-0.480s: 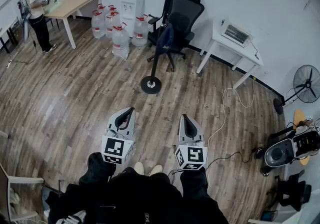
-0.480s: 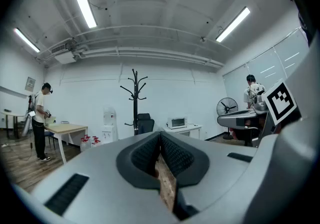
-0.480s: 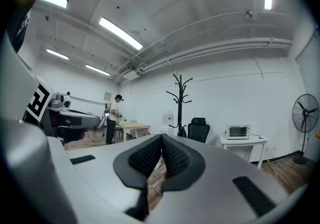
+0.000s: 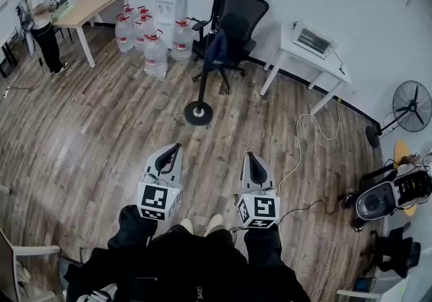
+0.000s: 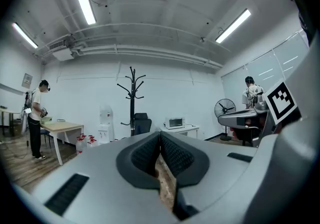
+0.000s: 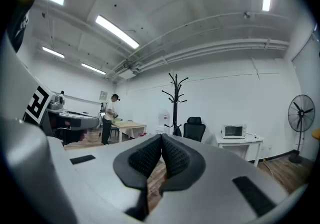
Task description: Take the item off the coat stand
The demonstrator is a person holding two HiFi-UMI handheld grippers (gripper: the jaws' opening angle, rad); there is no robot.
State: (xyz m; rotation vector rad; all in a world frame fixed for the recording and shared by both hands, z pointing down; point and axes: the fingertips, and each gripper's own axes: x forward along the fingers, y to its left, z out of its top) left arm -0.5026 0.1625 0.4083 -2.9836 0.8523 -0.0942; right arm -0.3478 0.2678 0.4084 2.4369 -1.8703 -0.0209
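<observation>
The left gripper (image 4: 177, 149) and right gripper (image 4: 250, 157) are both clenched on nothing (side by side, low). The dark item (image 4: 216, 51) hangs on the stand (image 4: 198, 113), well ahead of them.

The left gripper (image 4: 176, 149) and right gripper (image 4: 250, 157): pale grey shells with dark rectangular slots (image 5: 67, 193), black ribbed fingers (image 5: 145, 155), each bearing a cube (image 4: 156, 200) of black-and-white square markers. Wearer: black sleeves (image 4: 131, 225), dark clothing (image 4: 196, 263), light-coloured shoes (image 4: 214, 223).
</observation>
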